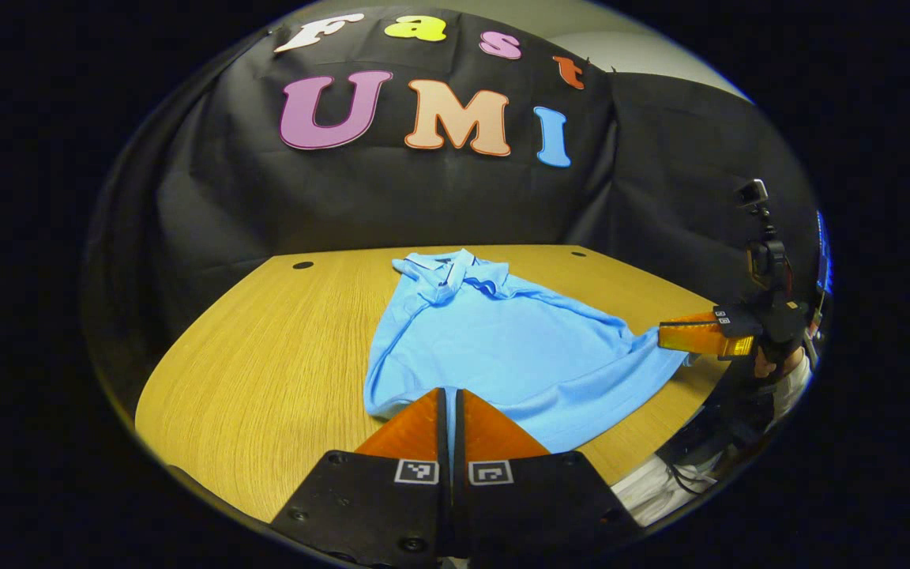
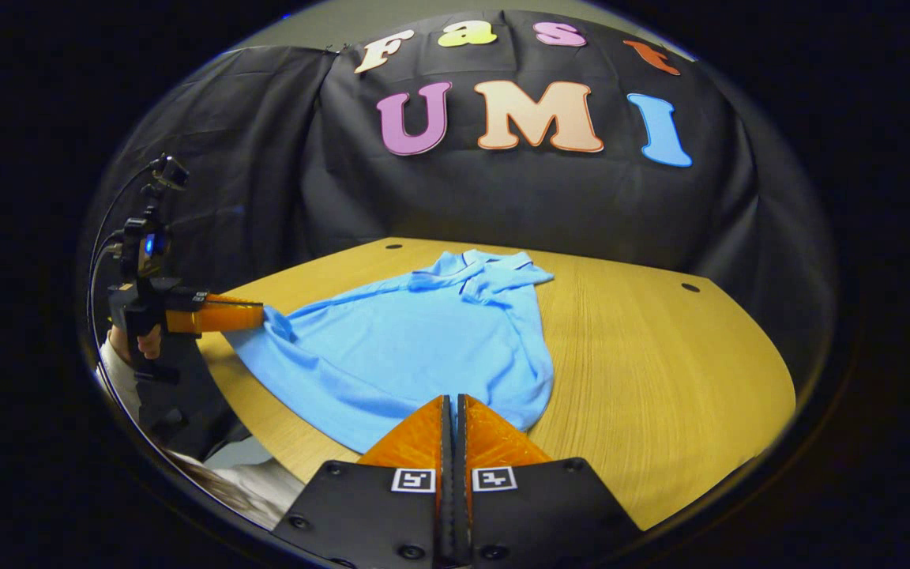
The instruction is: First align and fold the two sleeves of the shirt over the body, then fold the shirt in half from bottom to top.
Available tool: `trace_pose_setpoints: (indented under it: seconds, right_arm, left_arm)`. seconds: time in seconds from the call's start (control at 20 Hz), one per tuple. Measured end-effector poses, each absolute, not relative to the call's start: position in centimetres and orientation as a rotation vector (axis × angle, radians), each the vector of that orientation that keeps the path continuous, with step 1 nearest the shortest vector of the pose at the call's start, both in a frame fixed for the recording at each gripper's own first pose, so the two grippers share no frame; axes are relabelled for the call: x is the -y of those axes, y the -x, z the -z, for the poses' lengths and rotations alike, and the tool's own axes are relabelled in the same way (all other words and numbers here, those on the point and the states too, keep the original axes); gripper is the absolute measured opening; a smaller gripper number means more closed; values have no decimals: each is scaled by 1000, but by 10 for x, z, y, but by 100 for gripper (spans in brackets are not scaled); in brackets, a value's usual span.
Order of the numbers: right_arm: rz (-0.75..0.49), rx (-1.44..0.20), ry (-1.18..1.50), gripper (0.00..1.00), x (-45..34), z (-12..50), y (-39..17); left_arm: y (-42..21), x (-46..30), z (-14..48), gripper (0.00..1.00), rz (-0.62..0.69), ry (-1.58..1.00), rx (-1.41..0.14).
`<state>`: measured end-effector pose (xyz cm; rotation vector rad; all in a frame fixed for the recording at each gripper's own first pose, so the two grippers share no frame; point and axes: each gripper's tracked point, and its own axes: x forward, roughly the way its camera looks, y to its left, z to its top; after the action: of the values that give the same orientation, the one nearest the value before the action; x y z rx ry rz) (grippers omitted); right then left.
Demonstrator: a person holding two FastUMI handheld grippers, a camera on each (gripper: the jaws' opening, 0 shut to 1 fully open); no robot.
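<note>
Shirt [image 1: 494, 348] hem corners pinched by left gripper [image 1: 449, 393] and right gripper [image 2: 453, 397] fingers, level.

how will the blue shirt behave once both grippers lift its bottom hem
Likely floppy: the shirt already drapes and stretches toward the right gripper and left gripper. Probably light, thin fabric. It may drag along the smooth table.

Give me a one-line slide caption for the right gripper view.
Both grippers, right and left, pinch the bottom corners of the blue polo shirt on the wooden table, jaws shut.
</note>
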<state>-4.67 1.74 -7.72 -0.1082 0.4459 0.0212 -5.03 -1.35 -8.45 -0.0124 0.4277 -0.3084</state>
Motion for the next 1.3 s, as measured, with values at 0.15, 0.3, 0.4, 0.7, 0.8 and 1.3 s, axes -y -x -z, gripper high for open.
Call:
trace_pose_setpoints:
  seconds: [0.15,0.3,0.4,0.7,0.8,1.3]
  right_arm:
    - [20,-419,145,3,1,61,5]
    - [44,-407,147,2,13,52,-38]
    - [72,-389,122,2,24,45,-73]
    - [174,-389,101,2,61,46,-181]
    - [216,-391,75,2,73,49,-212]
    - [409,-384,-39,2,150,96,-305]
  left_arm:
    - [9,8,72,0,303,49,-405]
    - [-38,1,57,0,291,106,-381]
    - [-71,-6,49,0,273,152,-372]
    - [-185,-17,32,0,216,198,-329]
    - [-220,-18,34,0,190,178,-324]
    - [-334,-49,78,0,-18,113,-325]
